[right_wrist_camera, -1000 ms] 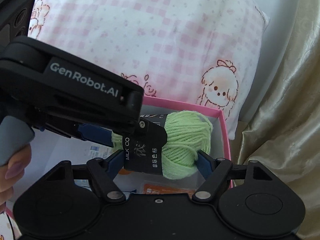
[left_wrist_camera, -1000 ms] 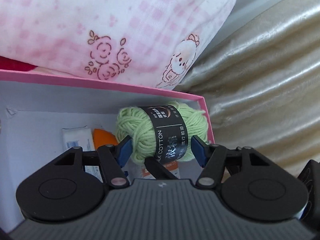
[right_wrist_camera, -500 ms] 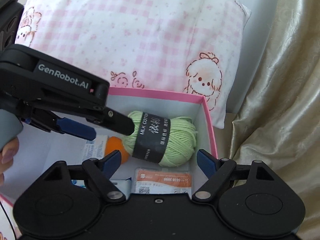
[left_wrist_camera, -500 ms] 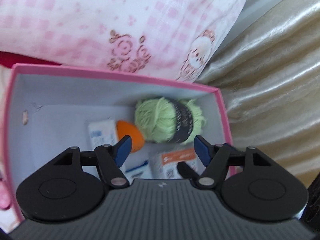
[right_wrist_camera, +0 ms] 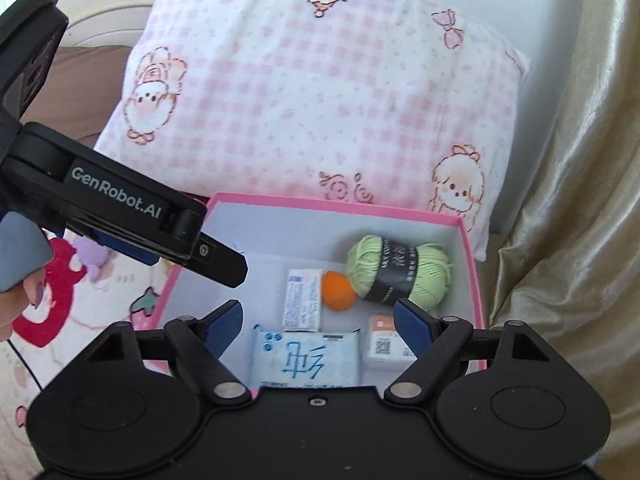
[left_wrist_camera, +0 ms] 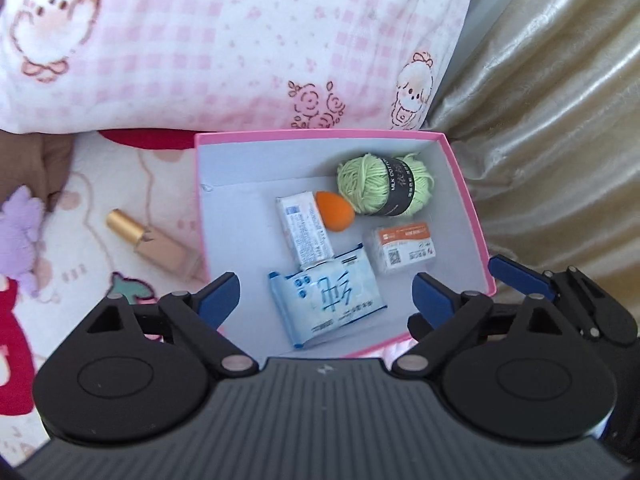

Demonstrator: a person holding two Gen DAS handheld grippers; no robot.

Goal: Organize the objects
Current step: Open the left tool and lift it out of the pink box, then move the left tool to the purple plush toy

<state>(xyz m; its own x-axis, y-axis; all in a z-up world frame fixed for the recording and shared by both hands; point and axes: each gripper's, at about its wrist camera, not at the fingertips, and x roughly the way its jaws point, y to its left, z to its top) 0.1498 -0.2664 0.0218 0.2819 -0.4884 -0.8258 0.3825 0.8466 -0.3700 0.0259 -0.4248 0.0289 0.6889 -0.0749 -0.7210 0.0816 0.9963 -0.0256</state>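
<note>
Bedding with a cartoon print carries a pink box [left_wrist_camera: 468, 184], set against a checked pillow [left_wrist_camera: 240, 40]. Inside lie a yarn ball [left_wrist_camera: 384, 188], an orange sponge [left_wrist_camera: 334, 210] and 3 packets. Outside, just left of the box, lies a bottle [left_wrist_camera: 160, 244] with a gold cap.

Left gripper [left_wrist_camera: 324, 294]: jaws have just been opening, now wide, nothing between them. Right gripper [right_wrist_camera: 318, 318]: wide open, empty.

Bottle judged rigid, smooth, probably glass, so fragile; grip across the body, not the cap.

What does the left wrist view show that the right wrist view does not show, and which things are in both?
Only the left wrist view shows the foundation bottle lying on the blanket beside the pink box. Only the right wrist view shows the left hand-held gripper from the side, and the person's fingers. Both show the box with the green yarn, orange sponge and tissue pack, plus the pillow.
</note>
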